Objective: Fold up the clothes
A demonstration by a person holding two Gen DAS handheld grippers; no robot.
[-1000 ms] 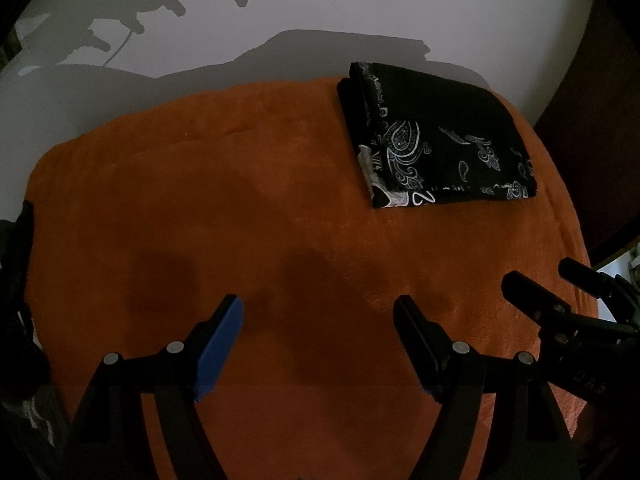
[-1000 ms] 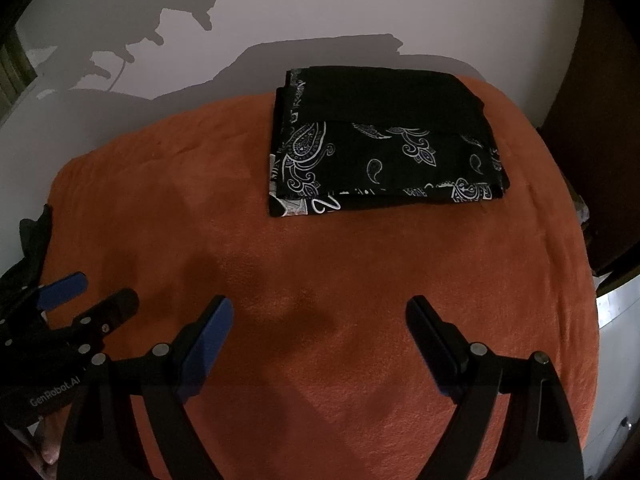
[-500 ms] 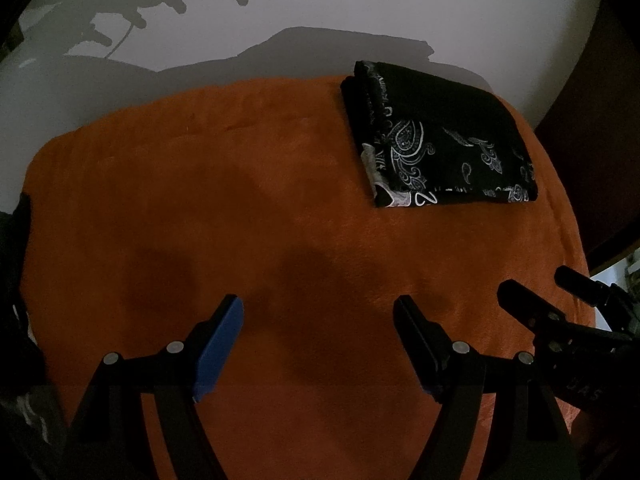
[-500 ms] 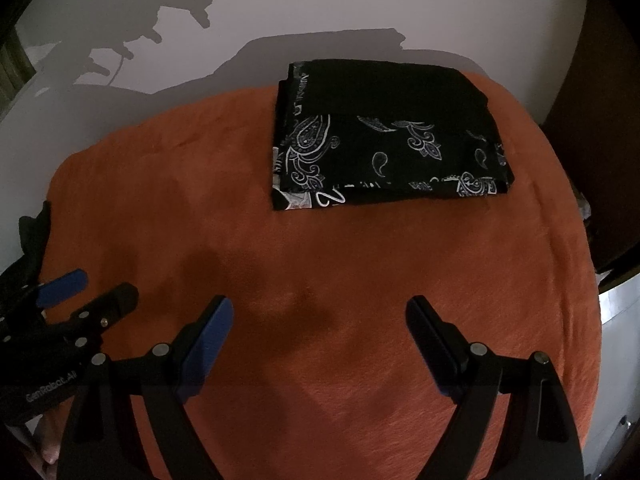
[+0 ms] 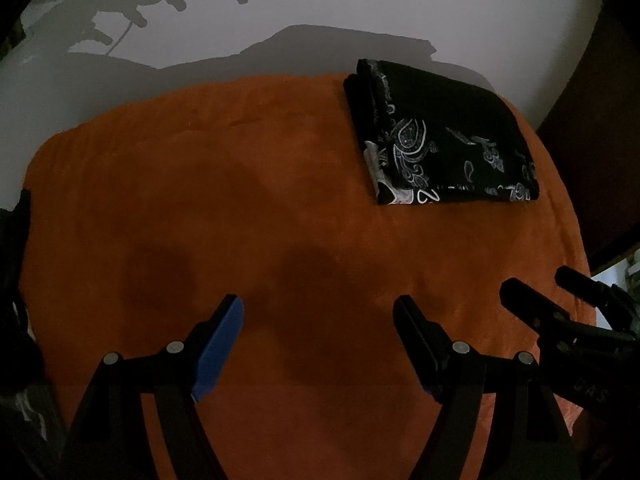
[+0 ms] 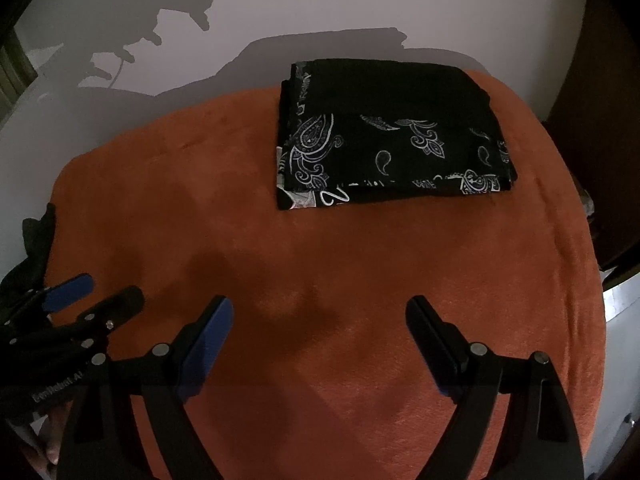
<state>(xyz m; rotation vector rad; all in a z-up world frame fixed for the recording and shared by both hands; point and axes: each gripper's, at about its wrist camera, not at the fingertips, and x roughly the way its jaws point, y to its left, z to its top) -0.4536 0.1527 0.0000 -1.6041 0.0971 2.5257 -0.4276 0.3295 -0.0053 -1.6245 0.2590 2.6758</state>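
Note:
A black garment with a white paisley print (image 5: 448,140) (image 6: 388,136) lies folded into a neat rectangle at the far right of the orange blanket (image 5: 256,208) (image 6: 224,216). My left gripper (image 5: 320,320) hovers open over the near part of the blanket, well short of the garment, nothing between its fingers. My right gripper (image 6: 320,320) is open too, also over bare blanket near the front, with nothing held. In the left wrist view the right gripper (image 5: 548,292) shows at the right edge; in the right wrist view the left gripper (image 6: 100,292) shows at the left edge.
The orange blanket covers a flat surface against a pale wall (image 5: 320,8). More dark cloth (image 5: 16,248) (image 6: 36,236) hangs at the blanket's left edge. Dark furniture (image 6: 600,100) stands to the right.
The views shift only slightly; the garment stays folded in place and both grippers stay open over the near blanket.

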